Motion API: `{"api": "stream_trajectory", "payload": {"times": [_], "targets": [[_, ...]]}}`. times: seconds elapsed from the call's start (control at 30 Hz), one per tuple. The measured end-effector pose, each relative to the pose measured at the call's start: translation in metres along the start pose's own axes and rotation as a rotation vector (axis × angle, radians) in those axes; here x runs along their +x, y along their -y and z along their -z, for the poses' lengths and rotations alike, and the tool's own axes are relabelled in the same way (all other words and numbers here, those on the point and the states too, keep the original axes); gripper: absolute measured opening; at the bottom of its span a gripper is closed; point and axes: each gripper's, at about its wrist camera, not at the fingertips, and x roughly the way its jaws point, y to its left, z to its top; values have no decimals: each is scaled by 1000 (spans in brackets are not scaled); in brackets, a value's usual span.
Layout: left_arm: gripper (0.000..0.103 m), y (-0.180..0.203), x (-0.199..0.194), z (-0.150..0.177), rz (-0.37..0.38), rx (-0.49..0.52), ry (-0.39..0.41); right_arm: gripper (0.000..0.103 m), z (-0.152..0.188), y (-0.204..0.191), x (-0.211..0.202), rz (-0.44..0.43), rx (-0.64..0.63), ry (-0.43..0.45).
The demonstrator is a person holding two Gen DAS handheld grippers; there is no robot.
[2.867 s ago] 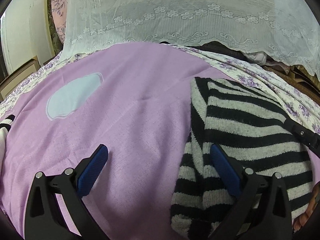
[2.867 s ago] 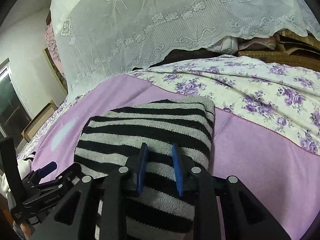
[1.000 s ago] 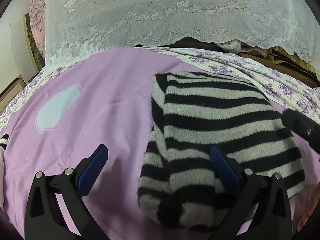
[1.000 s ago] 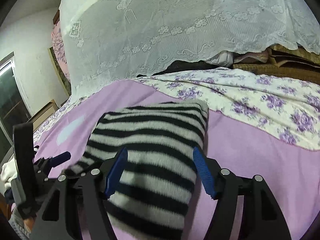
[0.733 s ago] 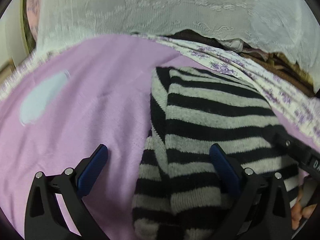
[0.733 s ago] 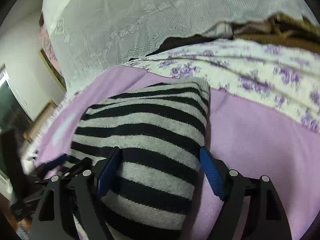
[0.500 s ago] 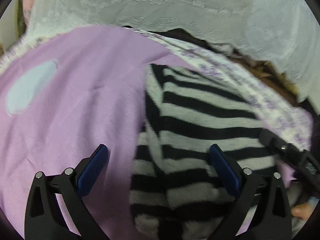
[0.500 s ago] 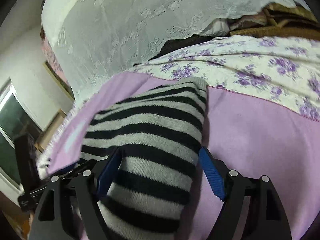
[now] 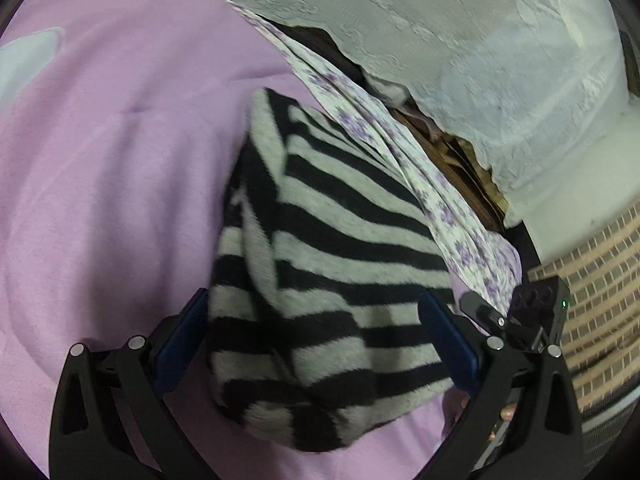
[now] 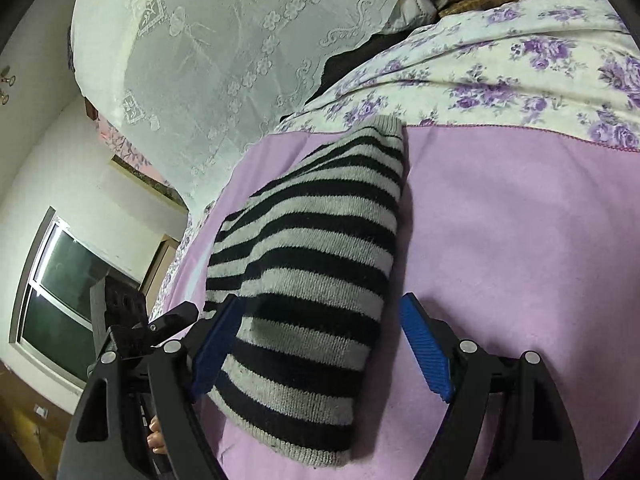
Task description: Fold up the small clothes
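The left hand-held gripper (image 9: 318, 344) is spread wide, its blue pads (image 9: 182, 338) set at either side of the folded striped knit garment (image 9: 320, 264), nothing pinched. The right hand-held gripper (image 10: 320, 346) is likewise held wide apart astride the garment's near end. The garment is laid on the lilac blanket (image 10: 520, 240) of the bed. A window (image 10: 60, 292) is shown only in the right wrist view, a brick-patterned surface (image 9: 600, 276) only in the left. Since 2.9 seconds ago, the right jaws, then nearly closed on the knit, have been opened. A floral sheet (image 10: 520, 60) lies beyond.
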Motion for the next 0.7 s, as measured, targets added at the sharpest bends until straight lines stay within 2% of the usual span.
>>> {"api": "stream_trajectory", "payload": {"times": [0.13,0.23,0.37,0.5,0.53,0.57,0.6,0.63,0.67,0.7], "targets": [[98,3,8,5,-30,20,-35,82,0,5,2,-8,20,-11],[98,4,17,6,-83,35,-54,82,1,6,5,-3,17,-19],[98,4,19,7,-100,37,-46,82,1,8,6,-8,20,-14],[98,-2,12,5,-74,5,-24,80,-4,2,-18,34,12,123],[98,-4,11,3,-77,-6,-12,72,-5,-2,-22,33,-6,144],[98,-5,11,0,-88,-15,3,58,-8,-12,-25,43,-43,170],[98,-6,12,-2,-102,-23,17,50,-10,-22,-23,51,-78,179],[98,-9,13,-6,-116,-33,25,39,-12,-29,-19,50,-105,177],[98,-9,16,-8,-126,-34,25,33,-17,-40,-11,54,-145,164],[98,-8,18,-10,-140,-27,27,32,-20,-46,-5,58,-168,159]]}}
